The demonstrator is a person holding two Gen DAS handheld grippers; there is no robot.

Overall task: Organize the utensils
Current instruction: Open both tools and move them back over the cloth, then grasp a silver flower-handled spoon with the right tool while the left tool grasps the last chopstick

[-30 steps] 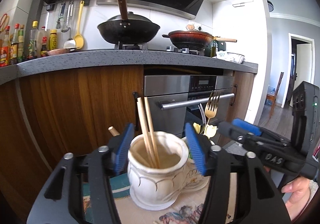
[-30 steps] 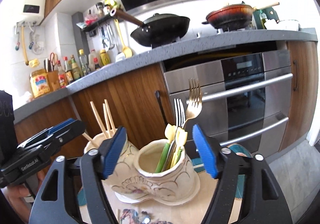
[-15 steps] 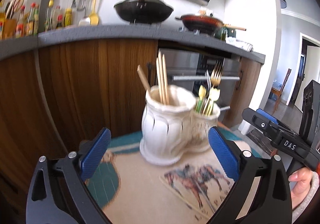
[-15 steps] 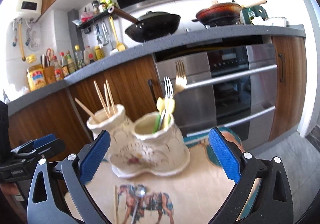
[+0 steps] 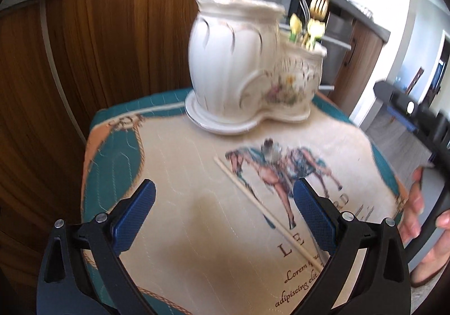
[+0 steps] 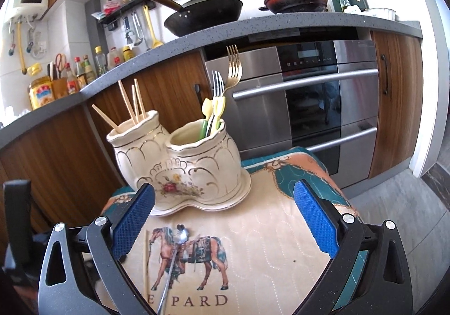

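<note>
Mostly sorted: chopsticks (image 6: 132, 101) and forks (image 6: 225, 81) standing in holder (image 6: 180, 163) at far side of worktop (image 6: 267, 230). Left to stow: loose chopstick (image 5: 264, 208), spoon (image 6: 174, 256), lying near. Left hand-held gripper (image 5: 223, 219) and right hand-held gripper (image 6: 223, 219) both released, empty.

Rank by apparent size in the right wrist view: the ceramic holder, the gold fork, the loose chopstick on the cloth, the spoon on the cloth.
1. Ceramic holder, clearly largest.
2. Spoon and loose chopstick: similar length; the spoon runs out of frame, so no ranking between them.
3. Gold fork: only its upper part shows, and it stands farther away.
</note>
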